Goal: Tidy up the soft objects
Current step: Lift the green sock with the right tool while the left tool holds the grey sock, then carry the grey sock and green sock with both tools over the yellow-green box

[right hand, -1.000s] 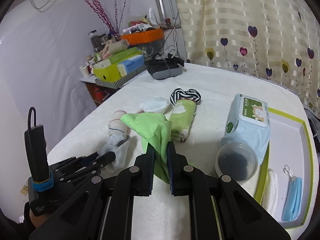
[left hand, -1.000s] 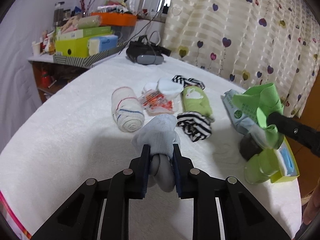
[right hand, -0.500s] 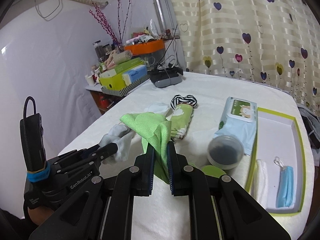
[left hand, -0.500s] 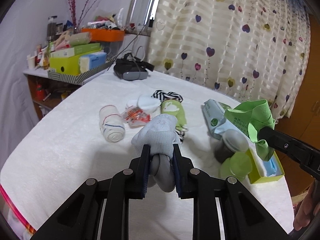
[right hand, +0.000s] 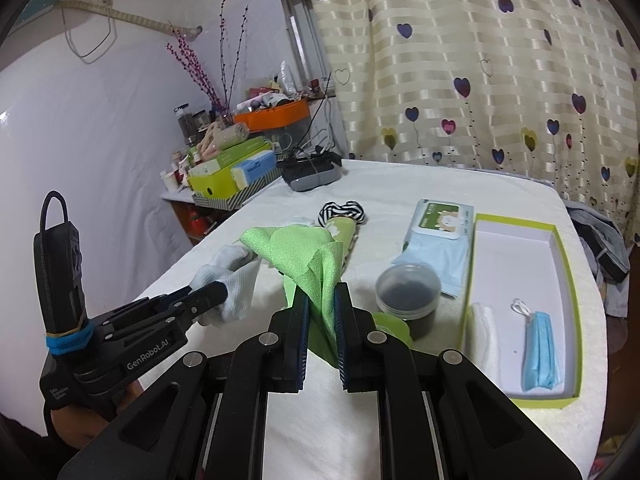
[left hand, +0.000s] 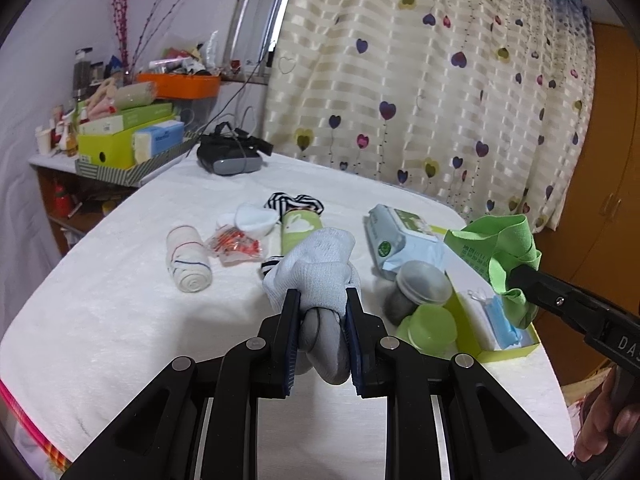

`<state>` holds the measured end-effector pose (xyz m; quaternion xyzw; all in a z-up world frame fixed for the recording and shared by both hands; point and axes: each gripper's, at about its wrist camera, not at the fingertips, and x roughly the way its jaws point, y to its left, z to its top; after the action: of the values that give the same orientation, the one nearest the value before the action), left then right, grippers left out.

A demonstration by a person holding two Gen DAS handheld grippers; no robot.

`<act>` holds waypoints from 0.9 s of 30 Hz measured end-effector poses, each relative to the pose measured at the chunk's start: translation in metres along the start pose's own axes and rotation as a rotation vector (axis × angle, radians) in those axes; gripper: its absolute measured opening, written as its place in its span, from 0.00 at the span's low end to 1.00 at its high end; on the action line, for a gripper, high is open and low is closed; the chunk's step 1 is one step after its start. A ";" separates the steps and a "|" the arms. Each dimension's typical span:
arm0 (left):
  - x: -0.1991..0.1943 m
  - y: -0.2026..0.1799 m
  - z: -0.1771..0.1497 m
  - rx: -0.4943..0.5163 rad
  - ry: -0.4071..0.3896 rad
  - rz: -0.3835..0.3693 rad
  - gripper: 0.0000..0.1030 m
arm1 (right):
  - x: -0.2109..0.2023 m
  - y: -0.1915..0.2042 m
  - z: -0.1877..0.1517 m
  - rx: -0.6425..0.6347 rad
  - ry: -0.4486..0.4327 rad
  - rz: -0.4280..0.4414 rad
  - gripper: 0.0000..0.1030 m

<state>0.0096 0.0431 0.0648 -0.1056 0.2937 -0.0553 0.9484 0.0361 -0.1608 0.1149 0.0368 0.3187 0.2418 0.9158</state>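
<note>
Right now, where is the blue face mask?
In the right wrist view, the blue face mask lies inside the green-rimmed box at the table's right edge, beside a white pad.

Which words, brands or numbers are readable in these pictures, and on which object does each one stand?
"GenRobot.AI": on the body of the left gripper, seen from the right wrist view.
"DA...": on the right gripper, cut off by the picture's edge.
Blue box: a word beginning "M", too blurred.
Wet wipes pack: label print too small.
Green cloth: printed text, unreadable.
</note>
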 end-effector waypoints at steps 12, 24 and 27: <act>0.003 -0.030 0.005 0.047 0.001 -0.048 0.19 | -0.009 -0.015 -0.003 0.011 -0.022 -0.042 0.12; 0.021 -0.072 0.012 0.094 0.018 -0.100 0.19 | -0.018 -0.051 -0.006 0.064 -0.029 -0.092 0.12; 0.026 -0.083 0.012 0.106 0.026 -0.120 0.19 | -0.021 -0.057 -0.005 0.069 -0.030 -0.106 0.12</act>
<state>0.0339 -0.0396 0.0798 -0.0720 0.2956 -0.1291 0.9438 0.0422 -0.2211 0.1100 0.0552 0.3145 0.1812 0.9301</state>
